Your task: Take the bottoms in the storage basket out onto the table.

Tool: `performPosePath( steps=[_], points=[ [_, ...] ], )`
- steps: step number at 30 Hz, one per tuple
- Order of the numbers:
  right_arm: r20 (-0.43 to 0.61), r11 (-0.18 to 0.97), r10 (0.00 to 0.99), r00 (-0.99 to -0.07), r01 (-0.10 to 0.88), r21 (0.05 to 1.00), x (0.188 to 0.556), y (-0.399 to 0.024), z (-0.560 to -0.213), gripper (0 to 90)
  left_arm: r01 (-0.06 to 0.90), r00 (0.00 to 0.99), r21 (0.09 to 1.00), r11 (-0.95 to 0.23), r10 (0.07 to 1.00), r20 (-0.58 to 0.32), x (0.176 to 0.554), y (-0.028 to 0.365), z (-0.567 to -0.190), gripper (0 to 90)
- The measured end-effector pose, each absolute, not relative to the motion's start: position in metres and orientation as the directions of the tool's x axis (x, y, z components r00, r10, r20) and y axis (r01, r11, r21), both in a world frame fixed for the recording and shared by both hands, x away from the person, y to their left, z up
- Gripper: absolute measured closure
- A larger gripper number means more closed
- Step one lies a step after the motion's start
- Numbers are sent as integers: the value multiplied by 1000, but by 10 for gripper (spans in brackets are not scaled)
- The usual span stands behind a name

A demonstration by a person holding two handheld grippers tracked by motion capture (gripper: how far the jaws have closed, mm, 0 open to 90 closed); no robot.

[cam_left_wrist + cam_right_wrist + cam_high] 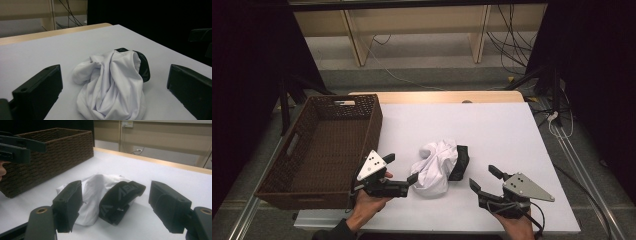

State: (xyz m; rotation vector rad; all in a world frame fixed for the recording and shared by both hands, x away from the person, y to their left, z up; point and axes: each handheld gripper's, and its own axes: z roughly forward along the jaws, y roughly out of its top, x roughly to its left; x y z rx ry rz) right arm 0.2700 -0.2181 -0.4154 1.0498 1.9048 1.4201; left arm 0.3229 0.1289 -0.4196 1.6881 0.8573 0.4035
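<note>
High view is showing a crumpled white garment [434,169] with a black waistband [460,162] lying on the white table [502,130], just right of the brown wicker basket [324,145] and apart from it. Left gripper [404,175] is resting at the garment's left edge, its jaws standing wide and released, one tip close against the cloth; the left gripper view is showing the garment [112,85] lying between the spread jaws with nothing pressed. Right gripper [484,181] is sitting on the table near the garment's right side, jaws apart and gripping nothing; the right gripper view is showing the waistband [120,197] ahead of them
</note>
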Motion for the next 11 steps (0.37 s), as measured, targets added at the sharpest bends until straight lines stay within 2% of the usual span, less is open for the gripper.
performPosePath(
  steps=[11],
  points=[
    [30,142,833,-553,266,953,270,-218,-415,280,331,671,939,-93,723,-165,324,129,-420,0]
  ],
)
